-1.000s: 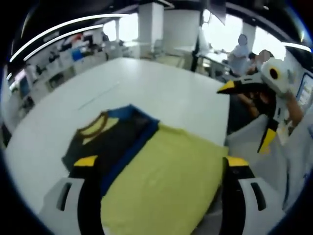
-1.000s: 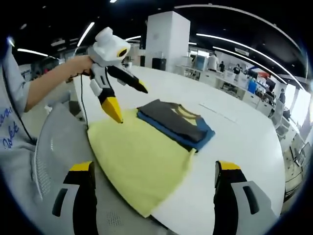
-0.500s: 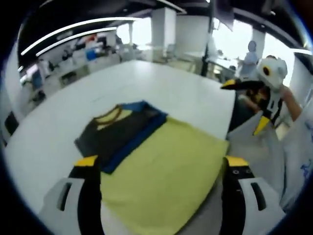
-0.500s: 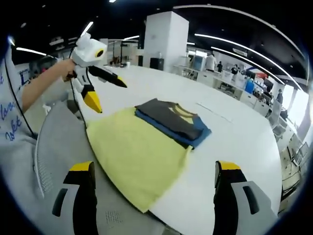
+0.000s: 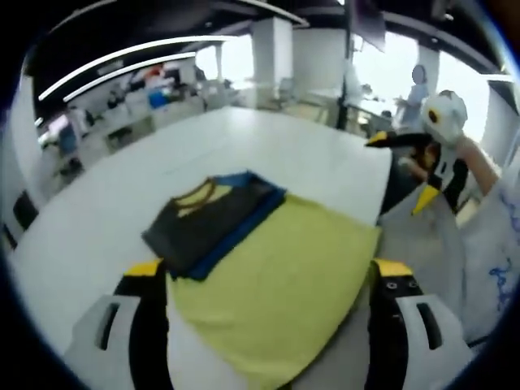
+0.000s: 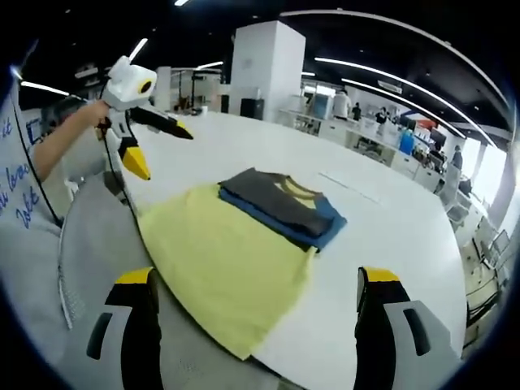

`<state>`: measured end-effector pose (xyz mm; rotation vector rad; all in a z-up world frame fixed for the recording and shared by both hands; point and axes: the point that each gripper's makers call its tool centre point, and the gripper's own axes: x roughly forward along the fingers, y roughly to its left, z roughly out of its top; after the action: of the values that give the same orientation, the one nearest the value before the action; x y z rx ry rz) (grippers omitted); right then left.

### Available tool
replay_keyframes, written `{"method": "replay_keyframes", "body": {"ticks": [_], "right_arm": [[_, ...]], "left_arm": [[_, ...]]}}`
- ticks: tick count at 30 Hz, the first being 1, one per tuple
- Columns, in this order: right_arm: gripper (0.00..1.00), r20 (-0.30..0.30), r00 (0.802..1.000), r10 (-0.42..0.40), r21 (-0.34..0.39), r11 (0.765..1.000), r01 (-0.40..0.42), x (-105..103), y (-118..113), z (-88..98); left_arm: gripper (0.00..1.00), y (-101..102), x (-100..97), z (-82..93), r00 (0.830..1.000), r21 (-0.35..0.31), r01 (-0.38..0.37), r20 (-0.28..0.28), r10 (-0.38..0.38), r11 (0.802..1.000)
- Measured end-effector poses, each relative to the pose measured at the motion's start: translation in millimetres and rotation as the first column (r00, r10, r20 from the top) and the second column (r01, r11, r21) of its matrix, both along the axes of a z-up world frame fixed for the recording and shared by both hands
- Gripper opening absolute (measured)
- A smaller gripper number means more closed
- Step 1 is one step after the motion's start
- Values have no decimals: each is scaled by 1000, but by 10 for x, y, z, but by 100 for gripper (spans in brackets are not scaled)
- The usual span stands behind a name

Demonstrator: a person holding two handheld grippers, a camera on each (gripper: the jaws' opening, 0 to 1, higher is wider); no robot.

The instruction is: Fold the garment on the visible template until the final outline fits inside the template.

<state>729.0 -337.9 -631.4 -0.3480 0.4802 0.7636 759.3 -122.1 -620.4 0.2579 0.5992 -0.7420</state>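
A folded dark grey and blue garment [image 5: 213,223] with a yellow collar lies at the far end of the yellow template sheet [image 5: 284,280], on a white table [image 5: 268,146]. My left gripper [image 5: 268,268] is open and hovers over the sheet's near part, holding nothing. In the left gripper view the right gripper [image 5: 396,177] hangs open in the air past the table's right edge. In the right gripper view the garment [image 6: 280,207] rests on the template sheet [image 6: 219,260], my right gripper [image 6: 256,276] stands open above the near edge, and the left gripper [image 6: 162,154] is raised open at the left.
The person's forearm [image 6: 61,142] and grey lettered shirt [image 6: 20,219] are at the left. A grey mesh chair back [image 6: 89,244] stands by the table's near edge. Other people [image 5: 418,81] and desks [image 6: 366,130] are far behind. A thin line [image 6: 349,187] marks the table beyond the garment.
Both hands have drawn back from the sheet: the left gripper moved left and away in the right gripper view. Garment and template lie as before.
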Motion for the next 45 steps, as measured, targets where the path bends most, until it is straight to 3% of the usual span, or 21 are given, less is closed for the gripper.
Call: {"method": "replay_keyframes", "body": {"ticks": [4,7,10,23,29,36,45], "right_arm": [[100,6,1000,-2,-15,1000,2,-63,-16,-3],[100,-11,1000,-11,16,1000,11,-107,-13,-12],[100,-23,1000,10,15,1000,-9,-163,9,-40],[100,-20,1000,8,5,1000,-8,-129,11,-34],[100,-18,1000,6,38,999,-5,-98,37,14],[100,-10,1000,10,88,996,-9,-62,76,146],[100,-38,999,14,72,997,-11,-58,126,47]], "left_arm": [[99,49,-144,-56,1000,26,8,-11,-7,1000],[99,105,-211,-124,999,30,4,-36,-3,1000],[99,97,-241,-119,998,-32,-20,-62,18,999],[99,201,-279,-175,998,-13,-47,-52,47,999],[99,212,-341,-212,996,0,-41,-81,41,999],[99,228,-329,-120,998,-19,-56,-36,56,998],[99,305,-388,-239,996,-5,-63,-71,62,998]]}}
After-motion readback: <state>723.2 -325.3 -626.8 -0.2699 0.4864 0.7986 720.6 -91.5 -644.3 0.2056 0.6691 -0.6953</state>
